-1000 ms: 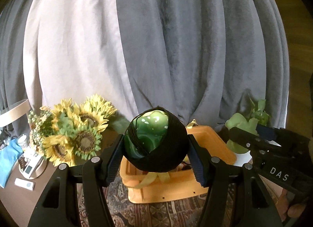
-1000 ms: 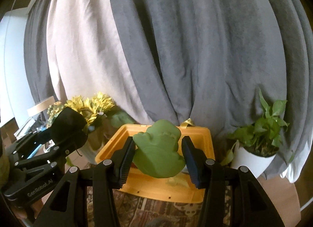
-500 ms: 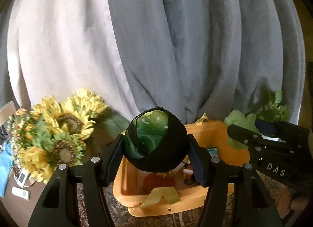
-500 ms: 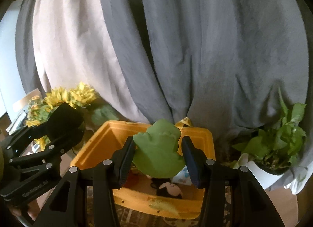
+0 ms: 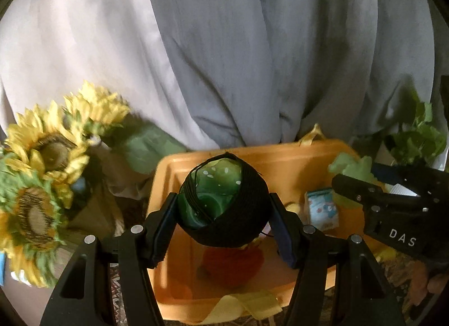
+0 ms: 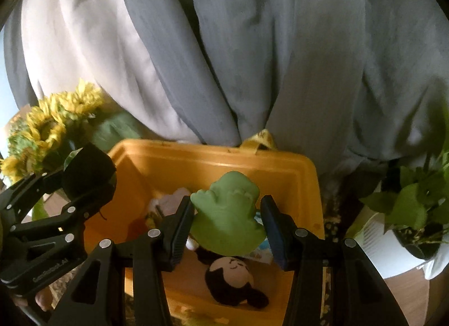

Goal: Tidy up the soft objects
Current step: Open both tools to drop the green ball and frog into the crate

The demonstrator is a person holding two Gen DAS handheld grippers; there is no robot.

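While both grippers tilt downward over the orange plastic bin (image 5: 322, 149), each holds something above its open top. The left gripper (image 5: 224, 227) has its fingers (image 5: 164, 233) clenched on a round green glossy ball wrapped in black netting (image 5: 224, 202); the right gripper (image 6: 226, 230) grasps a flat pale-green soft toy with small raised hands (image 6: 228, 211) between its fingers (image 6: 179, 230).

Only the left wrist view shows a red rounded shape (image 5: 233, 262) at the bin's bottom, directly under the ball, a small light-blue printed packet (image 5: 322, 209) right of it, and a yellow ribbon (image 5: 247, 305) on the bin's near rim. Only the right wrist view shows a black-and-white plush doll (image 6: 233, 278) lying in the bin beneath the green toy.

Left of the bin stand yellow artificial sunflowers (image 5: 50, 152); right of it, a leafy plant in a white pot (image 6: 415, 202). Behind the bin hang grey and white curtains (image 6: 252, 45).

Motion blur softens the flowers, and the bin's near corners are hidden by the gripper frames.
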